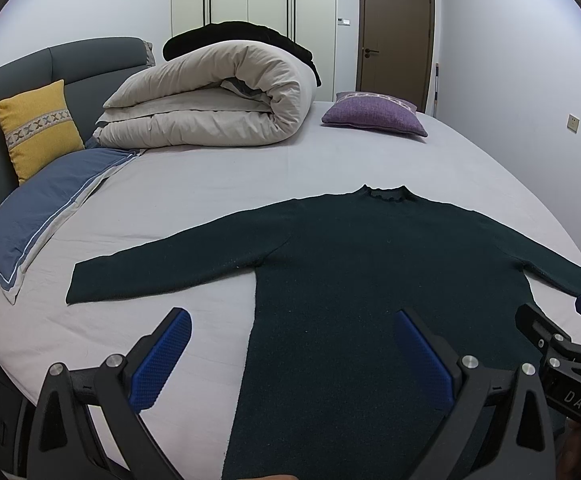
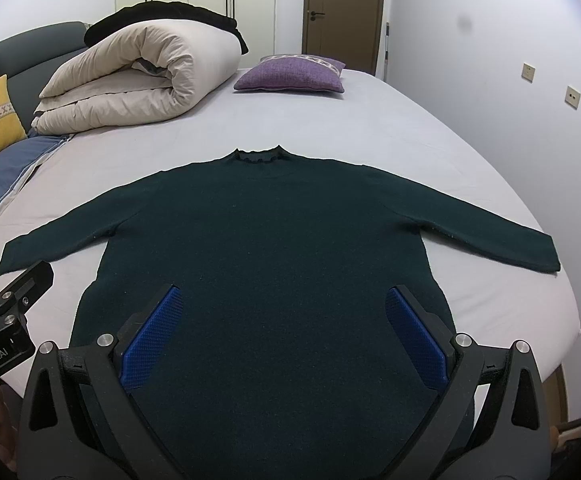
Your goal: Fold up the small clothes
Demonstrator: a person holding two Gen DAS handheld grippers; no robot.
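Observation:
A dark green long-sleeved sweater [image 1: 354, 280] lies flat on the light grey bed sheet [image 1: 218, 192], collar away from me and both sleeves spread out; it also shows in the right wrist view [image 2: 274, 248]. My left gripper [image 1: 292, 320] is open and empty, hovering over the sweater's lower left edge. My right gripper [image 2: 280, 300] is open and empty above the sweater's lower body. The right gripper shows at the right edge of the left wrist view [image 1: 562, 332], and the left gripper shows at the left edge of the right wrist view [image 2: 10, 280].
A rolled beige duvet [image 1: 210, 100] with a black garment on top lies at the far left. A purple cushion [image 1: 374, 114], a yellow cushion [image 1: 38, 128] and a blue pillow [image 1: 46, 212] lie on the bed. Bed edge curves at right [image 2: 550, 280].

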